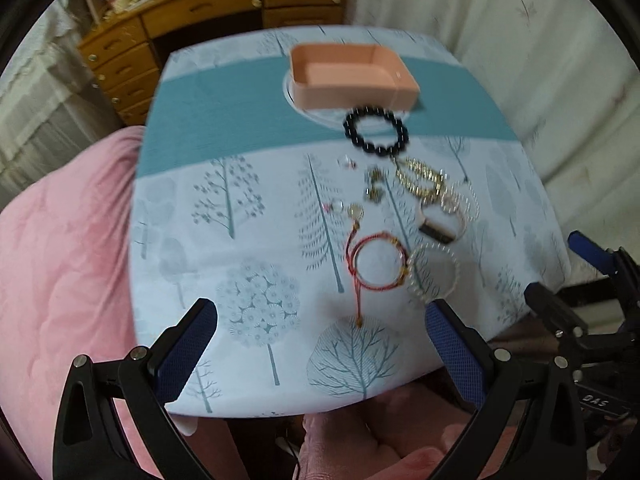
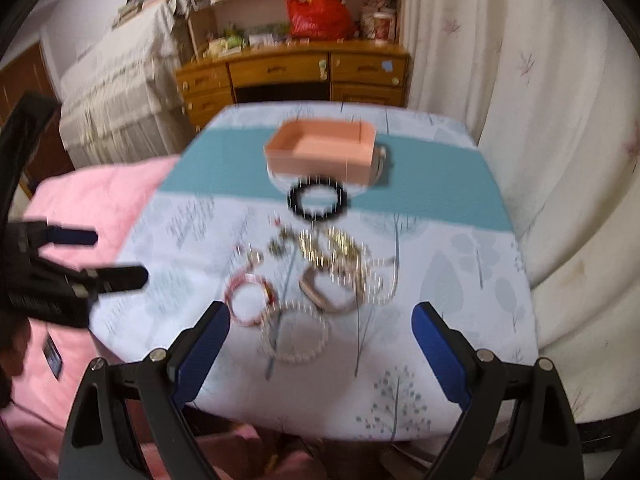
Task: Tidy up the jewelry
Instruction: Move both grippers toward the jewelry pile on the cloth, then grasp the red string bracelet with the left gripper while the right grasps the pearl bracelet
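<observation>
A pink open box [image 1: 352, 74] [image 2: 324, 150] stands at the far end of the table. In front of it lie a black bead bracelet [image 1: 376, 132] [image 2: 318, 199], a gold chain [image 1: 420, 178] [image 2: 332, 250], a red cord bracelet [image 1: 378, 266] [image 2: 250, 298], a pearl bracelet [image 1: 434, 272] [image 2: 296, 332] and several small pieces. My left gripper [image 1: 320, 320] is open and empty above the table's near edge. My right gripper [image 2: 320, 320] is open and empty, just short of the pearl bracelet.
The table wears a pale cloth [image 1: 248, 240] with tree prints and a teal band. A pink quilt [image 1: 60, 260] lies to the left. A wooden desk [image 2: 296, 76] and curtains [image 2: 540, 120] stand behind. The right gripper shows at the left wrist view's right edge [image 1: 592, 280].
</observation>
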`<state>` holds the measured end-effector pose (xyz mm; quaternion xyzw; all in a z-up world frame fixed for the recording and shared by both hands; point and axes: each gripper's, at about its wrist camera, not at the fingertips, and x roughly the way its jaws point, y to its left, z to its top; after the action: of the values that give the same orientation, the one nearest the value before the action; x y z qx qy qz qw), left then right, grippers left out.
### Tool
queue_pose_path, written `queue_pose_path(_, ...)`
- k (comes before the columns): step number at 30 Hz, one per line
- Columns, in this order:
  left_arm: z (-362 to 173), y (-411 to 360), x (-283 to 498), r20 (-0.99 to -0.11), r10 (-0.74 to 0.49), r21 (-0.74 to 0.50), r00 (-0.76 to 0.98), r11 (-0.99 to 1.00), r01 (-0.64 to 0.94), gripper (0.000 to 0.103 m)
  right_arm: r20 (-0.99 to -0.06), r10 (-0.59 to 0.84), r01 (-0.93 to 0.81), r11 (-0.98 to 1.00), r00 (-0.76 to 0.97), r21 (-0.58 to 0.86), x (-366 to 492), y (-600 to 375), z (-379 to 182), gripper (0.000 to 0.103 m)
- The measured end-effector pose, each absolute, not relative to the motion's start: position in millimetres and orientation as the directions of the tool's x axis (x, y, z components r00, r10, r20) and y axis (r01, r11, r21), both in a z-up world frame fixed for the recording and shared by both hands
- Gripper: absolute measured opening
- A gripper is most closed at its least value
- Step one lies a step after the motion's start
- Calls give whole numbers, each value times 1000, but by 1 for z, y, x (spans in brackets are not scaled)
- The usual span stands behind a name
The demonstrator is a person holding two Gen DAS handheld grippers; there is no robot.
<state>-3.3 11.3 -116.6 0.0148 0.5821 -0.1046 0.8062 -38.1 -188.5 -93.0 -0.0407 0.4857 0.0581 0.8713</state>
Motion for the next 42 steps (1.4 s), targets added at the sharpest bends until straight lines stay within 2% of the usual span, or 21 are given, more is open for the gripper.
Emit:
queue_pose_path(5,-152,4,8,-947,-193,-110,258,946,303,93,-883,25,-90,996,468,-20,-52,-185,-139,76)
queue_pose_path(6,-160,0,12,-950,-193,-106,247,939,327,88,-887,13,-73,997,461,-23,-53,-184,-145,74)
queue_pose_path(8,-174,-7,17,-959,-194,-114,206,931,345,76,-896,-8,-30,999,443,-24,-52,-183,-160,63)
queue_pose_path(10,-186,-12,22,-965,-198,-130,173,931,342,61,-903,-18,2,1000,429,-19,-49,-183,-172,56)
queue_pose_path(13,-205,-22,30,-966,-208,-152,151,936,316,50,-901,-19,31,1000,433,-6,-43,-181,-181,49)
queue_pose_path(15,-213,-25,34,-963,-223,-170,152,939,299,47,-900,-13,55,998,436,13,-36,-181,-184,48)
queue_pose_path(16,-215,-27,35,-962,-224,-173,154,941,290,42,-901,-14,69,997,433,18,-32,-182,-187,47)
queue_pose_path(18,-222,-32,40,-964,-217,-169,155,946,277,33,-911,-27,82,997,412,8,-24,-182,-192,37)
queue_pose_path(20,-227,-34,43,-970,-196,-153,147,953,260,26,-926,-49,85,996,375,-18,-16,-183,-199,21)
queue_pose_path(22,-227,-34,45,-966,-208,-165,157,955,248,22,-938,-49,78,997,344,-24,-12,-183,-204,16)
queue_pose_path(23,-228,-35,46,-966,-216,-177,144,953,245,21,-939,-51,70,997,340,-29,-11,-184,-206,11)
queue_pose_path(25,-230,-37,49,-965,-218,-180,143,954,239,8,-940,-41,41,999,338,-29,-9,-184,-206,8)
queue_pose_path(29,-231,-29,50,-956,-268,-244,124,953,180,5,-949,53,-12,999,310,51,-4,-193,-207,7)
queue_pose_path(33,-228,-19,51,-959,-266,-254,102,960,119,4,-945,157,-55,988,286,148,2,-203,-201,7)
queue_pose_path(38,-206,-6,58,-956,-260,-252,134,965,77,4,-918,266,-167,960,293,224,14,-205,-170,7)
queue_pose_path(42,-166,-5,66,-948,-268,-263,171,963,56,4,-879,353,-286,921,320,265,32,-200,-133,7)
